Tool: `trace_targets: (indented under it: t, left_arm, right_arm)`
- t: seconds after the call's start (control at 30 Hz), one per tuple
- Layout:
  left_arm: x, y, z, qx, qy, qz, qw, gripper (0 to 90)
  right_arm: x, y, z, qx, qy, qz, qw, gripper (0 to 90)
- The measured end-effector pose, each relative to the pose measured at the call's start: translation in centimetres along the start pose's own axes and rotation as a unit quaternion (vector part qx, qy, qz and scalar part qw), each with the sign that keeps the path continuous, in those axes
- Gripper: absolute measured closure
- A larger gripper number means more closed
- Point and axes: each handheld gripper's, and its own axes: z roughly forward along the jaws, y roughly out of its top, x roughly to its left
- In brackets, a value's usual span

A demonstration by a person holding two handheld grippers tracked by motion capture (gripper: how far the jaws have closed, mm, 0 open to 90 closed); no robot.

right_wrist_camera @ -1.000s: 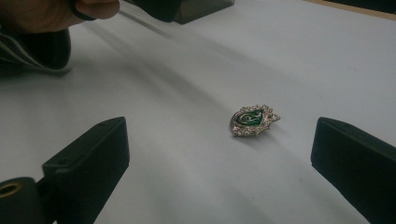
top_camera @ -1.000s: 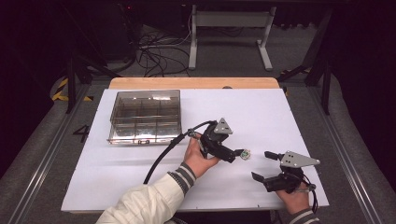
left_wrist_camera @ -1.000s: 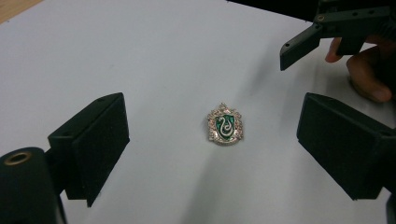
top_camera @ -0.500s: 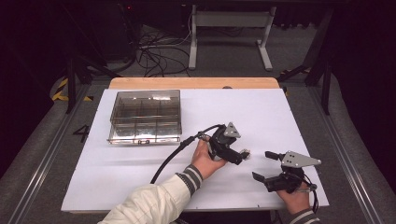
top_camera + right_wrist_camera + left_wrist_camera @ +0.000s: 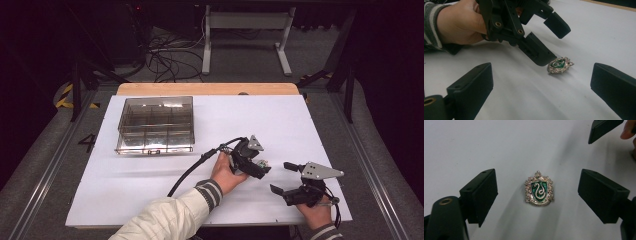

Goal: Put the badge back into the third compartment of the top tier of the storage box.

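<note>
- Green-enamel crest pin badge w/ silver snake and ornate silver-tone metal rim lies flat on the white table sheet, near the front right, well apart from the clear plastic compartment box at the back left.
- Left gripper is poised over the badge, jaws spread wide w/ the badge centred between them; pads not touching it. Jaws have just been closing a little, badge in the gap, no contact yet.
- Right gripper sits just beside, pointed at the badge, jaws apart, nothing held.
- Doing the pick well, as I judge it: badge is thin and flat, so get the pad tips right down to the sheet before squeezing; keep it centred so both pads meet the rim together; close slow, since a lopsided pinch could flick or skate it across the smooth sheet.
- Ornate rim gives some bite, but grip area is small – lift gently, check it isn't tilting.
- Hard to tell: back of badge (pin/clasp?) is hidden; how far the left pads are off the sheet is unclear.
- In the high view the badge is a tiny speck by the left jaws; box contents too small to make out.
</note>
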Motion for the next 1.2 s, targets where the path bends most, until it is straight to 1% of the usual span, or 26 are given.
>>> trace_targets:
  t: [0.1, 0.23, 0.33, 0.37, 0.4, 0.47, 0.5, 0.6, 0.7, 0.87, 0.9, 0.97, 1.2]
  left_arm:
    - [-0.1, -0.1, 0.5, 0.008, 0.002, -0.006, 0.9999, 20.7]
    - [-0.3, -0.3, 1.1, 0.015, 0.006, -0.006, 0.9999, 23.0]
    - [-0.5, -0.3, 1.6, 0.018, 0.004, -0.004, 0.9998, 25.4]
    - [-0.7, -0.4, 1.7, 0.020, 0.005, -0.002, 0.9998, 27.8]
    - [-0.7, -0.3, 1.8, 0.022, 0.010, 0.005, 0.9997, 28.8]
    - [-0.8, -0.3, 1.8, 0.024, 0.014, 0.008, 0.9996, 30.8]
    - [-0.9, -0.3, 1.9, 0.021, 0.014, 0.005, 0.9997, 32.0]
    - [-0.9, -0.3, 2.0, 0.025, 0.017, 0.006, 0.9995, 35.3]
    - [-0.9, -0.3, 1.9, 0.028, 0.018, 0.015, 0.9993, 39.9]
    - [-1.0, -0.3, 2.0, 0.028, 0.023, 0.014, 0.9992, 47.3]
    - [-1.1, -0.3, 2.1, 0.027, 0.023, 0.013, 0.9993, 49.2]
    - [-1.1, -0.3, 2.1, 0.032, 0.026, 0.017, 0.9990, 55.3]
    - [-1.2, -0.3, 2.1, 0.032, 0.029, 0.020, 0.9989, 56.9]
  right_arm:
    - [0.0, 0.0, 0.0, 0.000, 0.000, 0.000, 1.0000, 5.1]
    - [0.0, 0.0, 0.0, 0.000, 0.001, -0.001, 1.0000, 5.1]
    - [0.0, 0.0, 0.0, 0.000, 0.002, -0.002, 1.0000, 5.1]
    - [0.0, 0.0, 0.0, 0.000, 0.002, -0.003, 1.0000, 5.1]
    - [0.0, 0.0, 0.0, 0.000, 0.002, -0.002, 1.0000, 5.1]
    - [0.0, 0.0, 0.0, 0.000, 0.002, -0.003, 1.0000, 5.2]
    - [0.0, 0.0, 0.0, 0.000, 0.003, -0.003, 1.0000, 5.2]
    - [0.0, 0.0, 0.1, 0.001, 0.003, -0.003, 1.0000, 5.1]
    - [0.0, 0.0, 0.1, 0.001, 0.003, -0.002, 1.0000, 5.1]
    - [0.0, 0.0, 0.1, 0.000, 0.003, -0.002, 1.0000, 5.2]
    - [0.0, 0.0, 0.1, 0.000, 0.003, -0.002, 1.0000, 5.2]
    - [0.0, 0.0, 0.1, 0.001, 0.003, -0.001, 1.0000, 5.2]
    - [0.0, 0.0, 0.1, 0.001, 0.003, -0.001, 1.0000, 5.2]
